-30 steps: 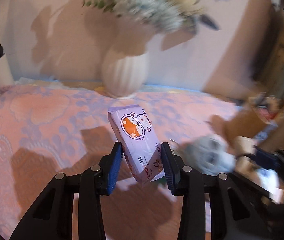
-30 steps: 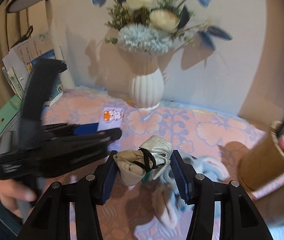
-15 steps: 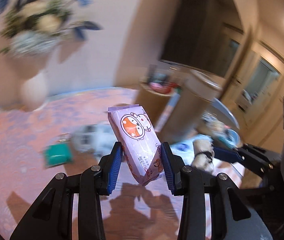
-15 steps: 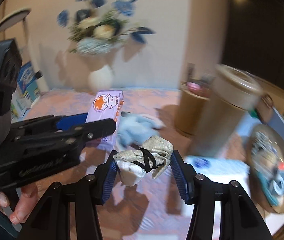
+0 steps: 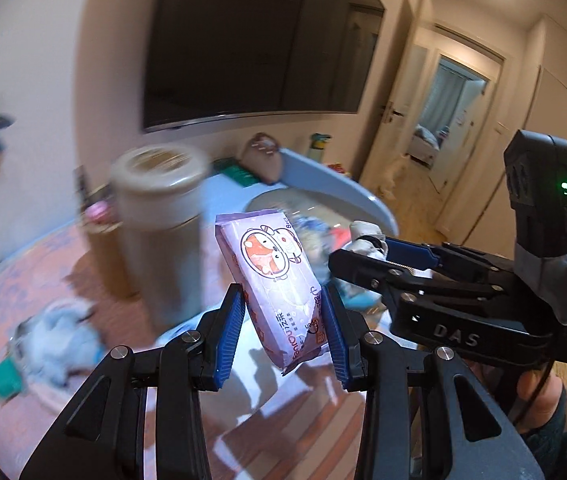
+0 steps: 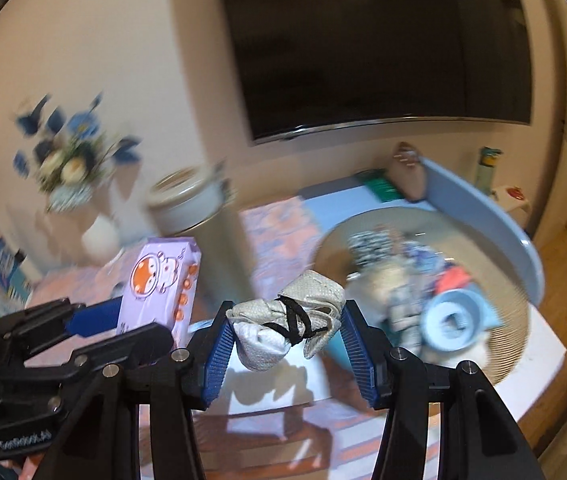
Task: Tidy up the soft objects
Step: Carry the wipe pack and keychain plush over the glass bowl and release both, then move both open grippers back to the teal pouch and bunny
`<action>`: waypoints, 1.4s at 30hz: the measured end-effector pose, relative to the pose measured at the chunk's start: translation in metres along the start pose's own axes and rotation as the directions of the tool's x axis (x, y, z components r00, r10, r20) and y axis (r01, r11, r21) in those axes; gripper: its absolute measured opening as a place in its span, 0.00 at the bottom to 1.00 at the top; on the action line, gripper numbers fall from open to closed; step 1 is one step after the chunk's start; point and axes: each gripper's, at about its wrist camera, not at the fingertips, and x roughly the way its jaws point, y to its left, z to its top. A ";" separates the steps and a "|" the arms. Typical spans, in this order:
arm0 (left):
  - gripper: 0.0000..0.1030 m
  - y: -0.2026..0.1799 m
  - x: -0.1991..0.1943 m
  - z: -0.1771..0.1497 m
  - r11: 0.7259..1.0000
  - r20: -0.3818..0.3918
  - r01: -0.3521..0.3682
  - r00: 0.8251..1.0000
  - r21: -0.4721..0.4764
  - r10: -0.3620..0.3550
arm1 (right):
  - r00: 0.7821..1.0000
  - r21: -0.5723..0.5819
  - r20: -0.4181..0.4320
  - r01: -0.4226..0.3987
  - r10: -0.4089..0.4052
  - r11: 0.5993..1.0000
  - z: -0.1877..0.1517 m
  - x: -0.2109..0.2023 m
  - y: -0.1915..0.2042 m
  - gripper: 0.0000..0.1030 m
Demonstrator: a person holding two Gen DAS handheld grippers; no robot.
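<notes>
My left gripper is shut on a purple tissue pack printed with a cartoon animal, held upright above the patterned tablecloth. The same tissue pack shows at the left of the right wrist view. My right gripper is shut on a beige rolled fabric bundle tied with a black cord. In the left wrist view the right gripper sits just to the right of the pack, with the bundle at its tip. A round basket with a blue rim holds several soft items to the right.
A tall beige canister stands behind the pack. A vase of blue and white flowers is at the left. A grey-blue cloth and a green item lie on the table. A dark screen hangs on the wall.
Both grippers have swung to the right with their loads, from in front of the flower vase to near the canister and the basket. Neither grip has altered.
</notes>
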 end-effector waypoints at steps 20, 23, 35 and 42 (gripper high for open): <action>0.66 -0.052 0.140 0.059 0.997 -0.074 -0.061 0.995 0.055 0.065 | 0.994 0.297 -0.062 0.103 -0.088 0.949 0.044 0.059 -0.143 0.63; 0.75 -0.050 0.133 0.054 0.998 -0.071 -0.039 0.997 0.040 0.042 | 0.995 0.302 -0.066 0.094 -0.078 0.949 0.040 0.059 -0.145 0.63; 0.75 -0.054 0.009 0.017 0.995 0.021 -0.054 0.998 0.082 0.052 | 1.000 0.261 -0.024 0.002 0.004 0.965 0.014 0.010 -0.101 0.63; 0.75 0.004 -0.109 -0.019 0.982 0.102 -0.186 0.977 -0.002 0.186 | 0.994 0.144 -0.042 -0.096 0.103 0.985 -0.008 -0.007 -0.025 0.63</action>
